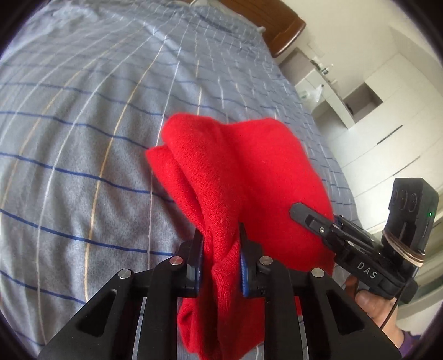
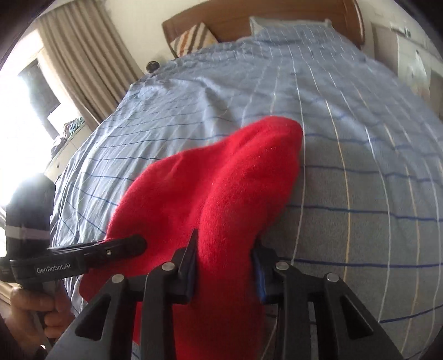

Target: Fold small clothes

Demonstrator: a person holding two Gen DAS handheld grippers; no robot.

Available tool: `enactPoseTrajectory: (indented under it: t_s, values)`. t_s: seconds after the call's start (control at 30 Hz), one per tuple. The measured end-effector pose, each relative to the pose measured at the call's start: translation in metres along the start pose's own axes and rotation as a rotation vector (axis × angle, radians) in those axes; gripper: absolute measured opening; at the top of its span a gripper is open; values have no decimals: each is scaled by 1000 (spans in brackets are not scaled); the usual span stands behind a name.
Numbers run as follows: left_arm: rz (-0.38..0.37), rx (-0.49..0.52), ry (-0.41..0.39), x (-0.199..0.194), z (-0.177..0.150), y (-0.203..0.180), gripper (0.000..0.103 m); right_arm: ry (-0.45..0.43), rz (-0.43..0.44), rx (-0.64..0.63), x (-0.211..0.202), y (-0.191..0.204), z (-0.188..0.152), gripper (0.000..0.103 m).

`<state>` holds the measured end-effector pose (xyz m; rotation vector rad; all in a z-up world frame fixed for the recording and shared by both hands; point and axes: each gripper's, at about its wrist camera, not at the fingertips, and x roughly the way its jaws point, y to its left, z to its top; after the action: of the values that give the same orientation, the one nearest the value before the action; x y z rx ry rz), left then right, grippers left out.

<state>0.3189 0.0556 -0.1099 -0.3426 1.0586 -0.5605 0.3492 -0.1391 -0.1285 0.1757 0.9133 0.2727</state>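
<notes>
A small red knitted garment (image 1: 238, 177) hangs over the grey-blue checked bedspread (image 1: 83, 138). My left gripper (image 1: 220, 238) is shut on a bunched edge of it. The right gripper (image 1: 299, 210) shows at the right of the left wrist view, its fingertip against the cloth. In the right wrist view my right gripper (image 2: 225, 243) is shut on another part of the red garment (image 2: 221, 180), which drapes forward over the bedspread (image 2: 360, 180). The left gripper (image 2: 138, 245) comes in from the left, its fingers pinching the cloth's edge.
A wooden headboard (image 2: 277, 11) and a striped pillow (image 2: 193, 38) lie at the far end of the bed. Beige curtains (image 2: 83, 55) and a bright window stand to the left. White cabinets (image 1: 387, 124) stand to the right of the bed.
</notes>
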Motion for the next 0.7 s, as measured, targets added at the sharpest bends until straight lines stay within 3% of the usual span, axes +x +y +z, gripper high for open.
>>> enactPoseTrajectory:
  t_s: [0.17, 0.2, 0.23, 0.27, 0.3, 0.33, 0.37, 0.47, 0.53, 0.57, 0.7]
  values:
    - [-14, 64, -123, -64, 12, -21, 21, -137, 79, -50, -55, 29, 18, 31]
    - [-4, 73, -121, -68, 12, -21, 27, -139, 98, -43, -59, 31, 23, 32]
    - [25, 79, -106, -68, 8, -17, 41, -125, 115, -27, -59, 30, 26, 36]
    - [74, 81, -86, -64, 0, -11, 52, -94, 125, -7, -54, 27, 25, 46]
    - [142, 80, -71, -57, -10, -5, 69, -56, 116, 9, -49, 22, 21, 55]
    - [216, 91, -62, -54, -26, 3, 71, -22, 78, 13, -46, 18, 13, 77]
    - [285, 116, -59, -56, -44, 8, 71, 2, 31, 8, -47, 12, 0, 89]
    - [415, 212, -121, -80, -100, 0, 75, 43, -86, -38, -64, -3, -48, 90]
    - [474, 257, -190, -101, -130, -19, 94, 43, -127, -71, -87, -3, -82, 90]
    - [508, 276, -226, -110, -141, -29, 99, 38, -144, -85, -99, -2, -97, 90]
    - [634, 291, -309, -141, -171, -72, 103, 15, -177, -132, -154, 19, -143, 90]
